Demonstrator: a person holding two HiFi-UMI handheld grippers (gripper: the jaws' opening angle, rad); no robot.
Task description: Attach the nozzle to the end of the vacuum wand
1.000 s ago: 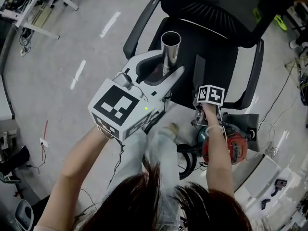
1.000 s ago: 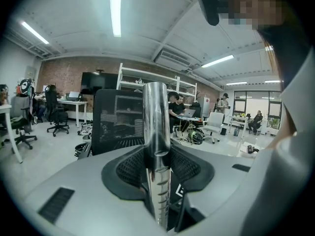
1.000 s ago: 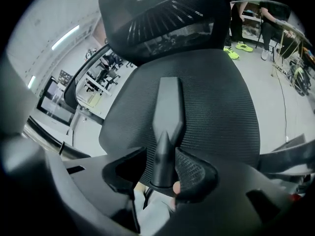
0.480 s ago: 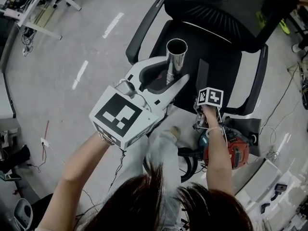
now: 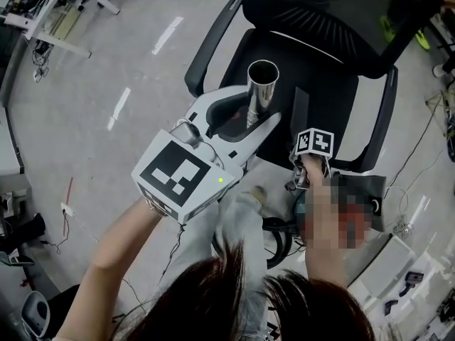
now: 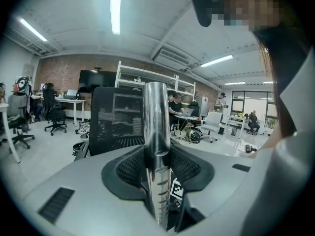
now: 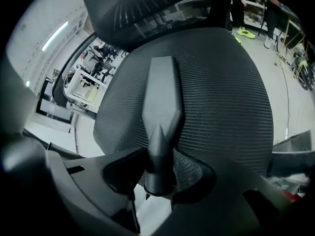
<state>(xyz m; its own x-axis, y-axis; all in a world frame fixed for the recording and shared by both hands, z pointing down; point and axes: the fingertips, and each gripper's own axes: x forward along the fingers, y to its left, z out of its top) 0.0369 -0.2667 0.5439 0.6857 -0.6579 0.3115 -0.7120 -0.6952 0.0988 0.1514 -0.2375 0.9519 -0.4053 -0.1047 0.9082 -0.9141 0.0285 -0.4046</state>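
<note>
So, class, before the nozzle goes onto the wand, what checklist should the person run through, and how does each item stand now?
1. Left tool shut on wand: ok.
2. Right tool shut on nozzle: ok.
3. Wand's open end unblocked, head view: ok.
4. Nozzle lined up with that end: not ok, it stands beside the wand, apart.
5. Nozzle's collar fits the wand: cannot tell.

The shiny steel vacuum wand (image 6: pixel 156 132) runs off the bottom edge of the left gripper view, its lower end lost between the left claw's (image 6: pixel 156 191) jaws. In the head view, the right claw (image 5: pixel 301 158) hides its jaws beneath its marker cube, and the flat black plastic nozzle (image 5: pixel 299 114) barely separates from the black mesh office chair (image 5: pixel 334 91).
</note>
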